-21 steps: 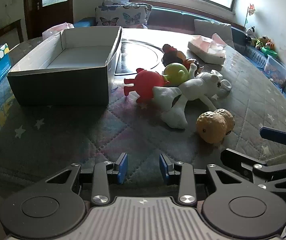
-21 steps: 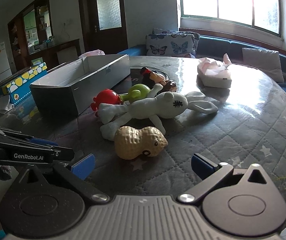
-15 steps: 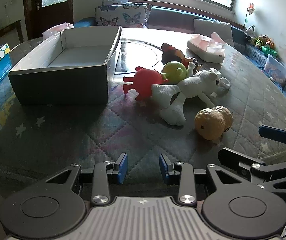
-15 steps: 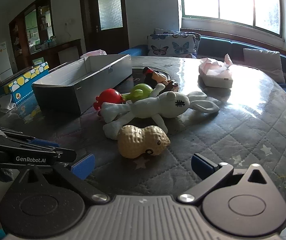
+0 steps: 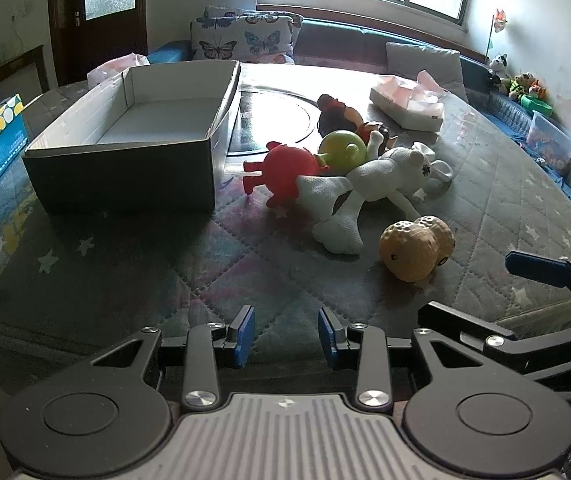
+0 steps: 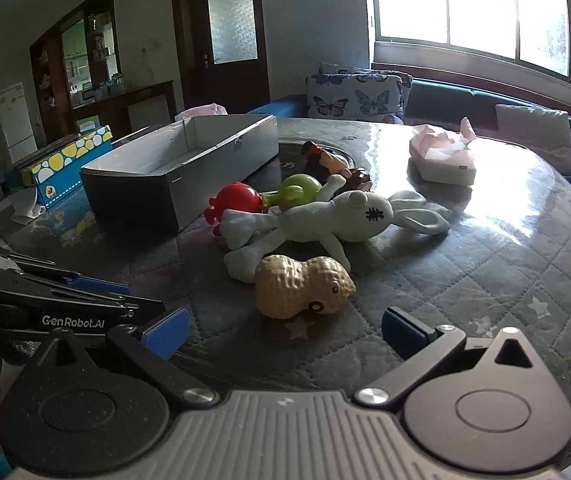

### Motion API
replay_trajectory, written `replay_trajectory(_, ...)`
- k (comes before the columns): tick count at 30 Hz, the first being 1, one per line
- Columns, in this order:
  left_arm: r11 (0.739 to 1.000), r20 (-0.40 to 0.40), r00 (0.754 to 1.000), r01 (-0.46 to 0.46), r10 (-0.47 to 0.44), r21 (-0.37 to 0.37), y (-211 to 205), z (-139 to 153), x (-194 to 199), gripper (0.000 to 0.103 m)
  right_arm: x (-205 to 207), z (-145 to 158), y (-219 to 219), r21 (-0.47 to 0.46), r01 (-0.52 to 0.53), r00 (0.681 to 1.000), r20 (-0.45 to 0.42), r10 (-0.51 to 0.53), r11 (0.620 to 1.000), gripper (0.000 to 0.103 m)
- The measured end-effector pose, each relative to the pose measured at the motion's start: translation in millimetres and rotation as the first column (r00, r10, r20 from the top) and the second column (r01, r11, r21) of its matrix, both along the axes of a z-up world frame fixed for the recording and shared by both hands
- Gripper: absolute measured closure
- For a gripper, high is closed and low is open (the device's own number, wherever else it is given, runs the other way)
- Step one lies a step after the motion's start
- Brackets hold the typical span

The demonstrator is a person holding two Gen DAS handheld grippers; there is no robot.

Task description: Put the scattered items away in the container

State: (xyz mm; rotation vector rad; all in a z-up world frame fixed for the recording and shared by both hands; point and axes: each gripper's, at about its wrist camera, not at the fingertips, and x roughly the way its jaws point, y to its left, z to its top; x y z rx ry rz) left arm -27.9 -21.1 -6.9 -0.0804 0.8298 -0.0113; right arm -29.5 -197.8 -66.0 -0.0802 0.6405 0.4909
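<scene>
Right tongs: mine, spread wide and empty, low over the near edge of the tabletop with the peanut just ahead, squarely between the fingers.
Left tongs: parted a little, holding nothing, over bare quilting at the near edge.
Peanut: nearest toy, lying on its side, touching the rabbit's foot. I judge it light, hollow, squeezable rubber with a ribbed skin that should not slip; I would take it across the narrow waist.
Rabbit: white cloth, sprawled behind the peanut toward the middle. Looks soft and floppy; I would pinch the body, since a limb would let it dangle.
Red toy, green toy: smooth rounded figures pressed against the rabbit, the red one beside the box's near right corner. Probably slick; the thin limbs look the better hold.
Brown toy: behind the green one, too jumbled to read.
Box: open cardboard, nothing inside, toward the far left of the tabletop.
Tabletop: grey quilted star cloth, glossy under glare.
Room: tissue pack at the far right, bright window behind.
</scene>
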Motion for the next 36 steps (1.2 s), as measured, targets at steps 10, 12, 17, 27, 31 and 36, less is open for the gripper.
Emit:
replay_trajectory(10,1.0,-0.009,1.0,0.005,-0.005,-0.005,0,0,3,0.066,2,0,0,0.002,-0.001,1.0,-0.006,0.001,1.0,0.0)
replay_trajectory(12,1.0,-0.014,1.0,0.007,-0.007,-0.006,-1,-1,5,0.066,3,-1,0,0.003,-0.001,1.0,-0.009,0.001,1.0,0.0)
replay_trajectory(17,1.0,-0.022,1.0,0.011,-0.011,-0.007,0,-1,9,0.066,6,-2,0,0.006,-0.002,1.0,-0.016,0.002,1.0,0.0)
replay_trajectory(27,1.0,-0.036,0.999,0.017,-0.017,-0.013,1,-1,14,0.066,12,-3,0,0.014,-0.005,1.0,-0.029,0.005,1.0,0.0)
replay_trajectory(31,1.0,-0.04,0.999,0.02,-0.021,-0.017,2,-1,16,0.066,14,-3,0,0.017,-0.007,0.999,-0.032,0.007,1.0,0.0)
replay_trajectory(36,0.999,-0.044,0.999,0.025,-0.026,-0.026,3,-1,21,0.066,18,-3,0,0.018,-0.008,0.999,-0.035,0.009,1.0,0.0)
